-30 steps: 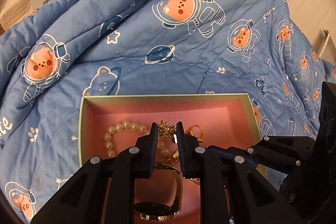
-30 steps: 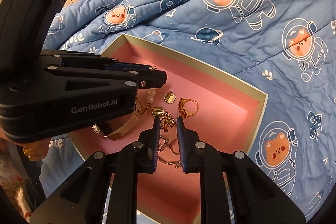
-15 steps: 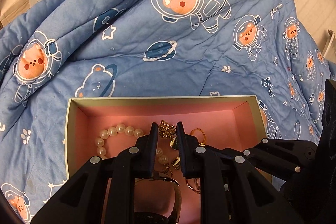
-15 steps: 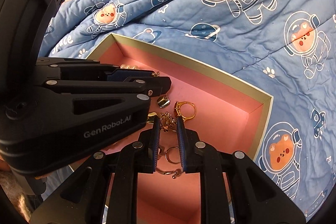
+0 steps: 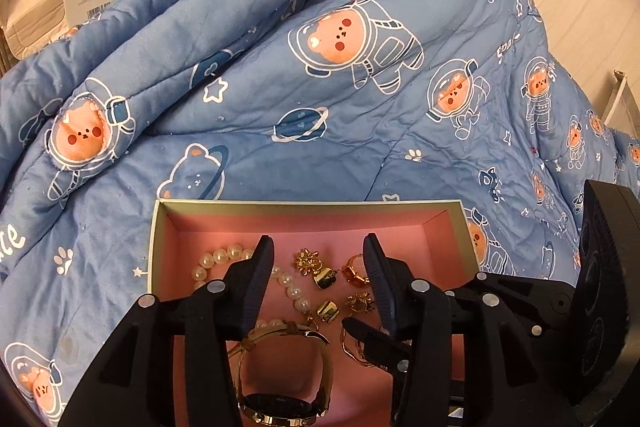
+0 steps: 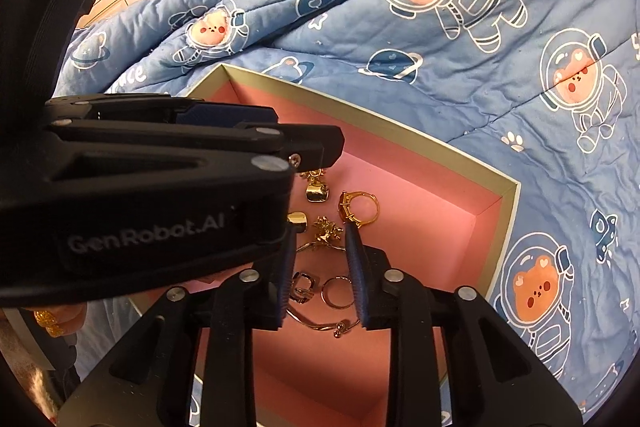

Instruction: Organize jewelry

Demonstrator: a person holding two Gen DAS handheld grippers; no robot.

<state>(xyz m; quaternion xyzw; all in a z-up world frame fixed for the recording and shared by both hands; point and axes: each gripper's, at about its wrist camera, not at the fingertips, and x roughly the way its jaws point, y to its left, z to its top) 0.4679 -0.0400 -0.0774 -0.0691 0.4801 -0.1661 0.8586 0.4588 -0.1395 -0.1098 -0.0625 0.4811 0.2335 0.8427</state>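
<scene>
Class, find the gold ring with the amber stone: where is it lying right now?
In the right wrist view the gold ring lies on the pink floor of the box, right of centre, beside a small gold flower charm and just beyond the right claw.

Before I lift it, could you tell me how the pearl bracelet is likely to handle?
The pearl bracelet looks like separate round beads on a string, so it would probably droop limply from one pinch. The glossy beads may slip between pads. It lies against the watch, so it might drag that.
</scene>
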